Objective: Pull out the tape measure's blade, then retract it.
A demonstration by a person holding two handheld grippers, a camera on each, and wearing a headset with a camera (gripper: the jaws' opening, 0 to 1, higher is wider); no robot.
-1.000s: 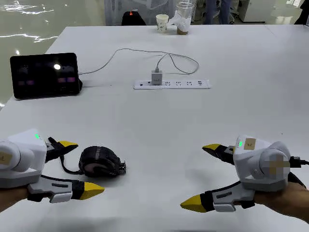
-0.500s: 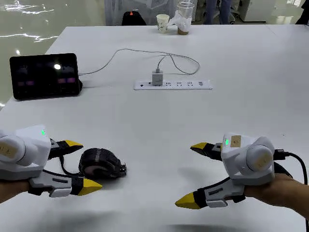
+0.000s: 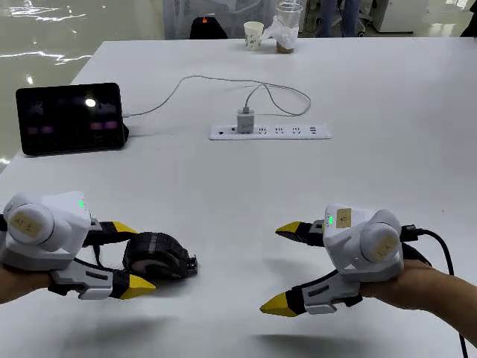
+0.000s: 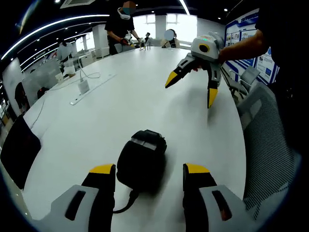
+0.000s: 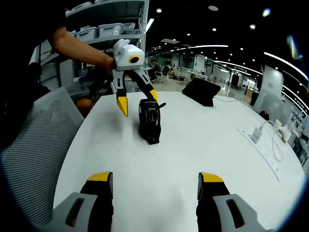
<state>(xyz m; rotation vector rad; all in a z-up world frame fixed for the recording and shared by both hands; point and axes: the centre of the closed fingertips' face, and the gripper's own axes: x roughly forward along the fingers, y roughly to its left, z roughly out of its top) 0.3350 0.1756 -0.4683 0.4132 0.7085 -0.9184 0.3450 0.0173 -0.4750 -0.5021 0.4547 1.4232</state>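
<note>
The left gripper's [image 4: 148, 170] spread fingers [image 4: 102, 181] flank the tape measure [image 4: 141, 159].

The tape measure [image 3: 160, 257] lies on the tabletop [image 3: 223, 186], partly between the fingers of my left gripper [image 3: 136, 256]. My right gripper [image 3: 276, 268] is well apart to its right. Behind them, a tablet [image 3: 71, 118] stands left, a power strip [image 3: 270, 132] lies centre, and a cup [image 3: 254, 34] is at the far edge.

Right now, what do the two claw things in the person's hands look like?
The left gripper and right gripper match: rounded white bodies, black jaws with pointed yellow tips, a green light and a small tan sticker each. A black cable trails from the right one.
</note>
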